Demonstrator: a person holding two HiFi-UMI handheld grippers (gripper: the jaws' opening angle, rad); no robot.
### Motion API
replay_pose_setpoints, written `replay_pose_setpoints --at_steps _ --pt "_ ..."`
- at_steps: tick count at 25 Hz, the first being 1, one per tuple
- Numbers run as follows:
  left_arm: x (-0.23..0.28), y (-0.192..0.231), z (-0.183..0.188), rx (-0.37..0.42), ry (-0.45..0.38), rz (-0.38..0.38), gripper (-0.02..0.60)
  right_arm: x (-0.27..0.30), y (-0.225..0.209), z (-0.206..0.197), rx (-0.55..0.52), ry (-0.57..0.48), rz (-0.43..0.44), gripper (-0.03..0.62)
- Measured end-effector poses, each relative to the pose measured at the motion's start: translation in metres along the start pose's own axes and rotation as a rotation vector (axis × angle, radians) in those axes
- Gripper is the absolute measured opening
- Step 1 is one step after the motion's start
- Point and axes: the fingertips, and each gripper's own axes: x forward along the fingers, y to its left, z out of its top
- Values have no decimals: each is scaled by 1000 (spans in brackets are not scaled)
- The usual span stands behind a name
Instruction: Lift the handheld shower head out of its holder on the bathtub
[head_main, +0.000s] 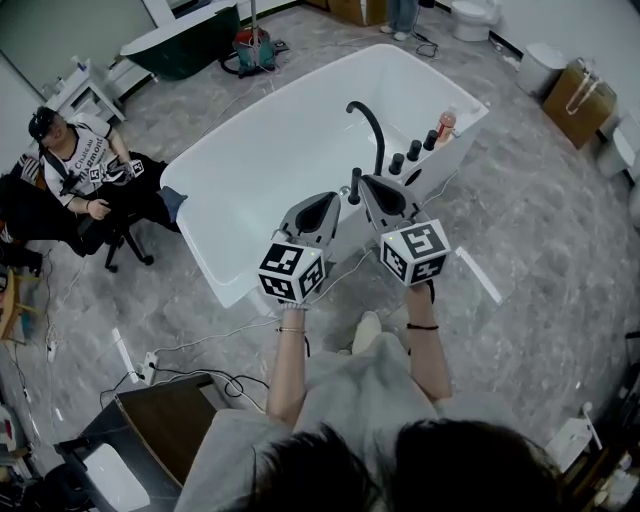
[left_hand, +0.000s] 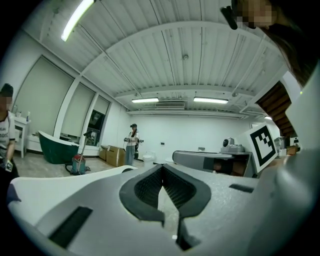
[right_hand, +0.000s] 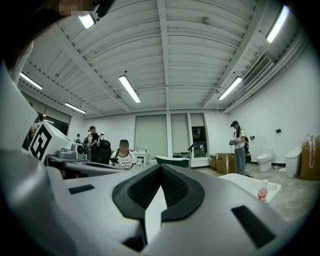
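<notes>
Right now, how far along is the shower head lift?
Done: nothing yet; the black shower head stands in its holder on the bathtub rim, by the spout. In hand: nothing; left gripper and right gripper hover near it, fingers shut and empty. Remaining: open the fingers, grasp the head, lift it out.

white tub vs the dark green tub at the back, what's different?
Colour: the white bathtub is white throughout; the green bathtub is dark green outside. Place: the white bathtub stands mid-floor; the green bathtub sits by the far wall. Fittings: the white bathtub's rim carries a black spout, black knobs and a pink bottle; none show on the green bathtub. Both look freestanding.
</notes>
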Motion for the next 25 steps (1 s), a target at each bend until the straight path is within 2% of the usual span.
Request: replay_pose_setpoints --at_steps 10,19,25 --pt "60 28 -17 -33 29 73 5 42 -52 -20 -1 51 82 0" --pt "85 63 -48 -62 88 78 5 79 -70 -58 28 86 94 1" --pt "108 81 -80 -82 131 60 5 98 -90 -88 28 90 70 2"
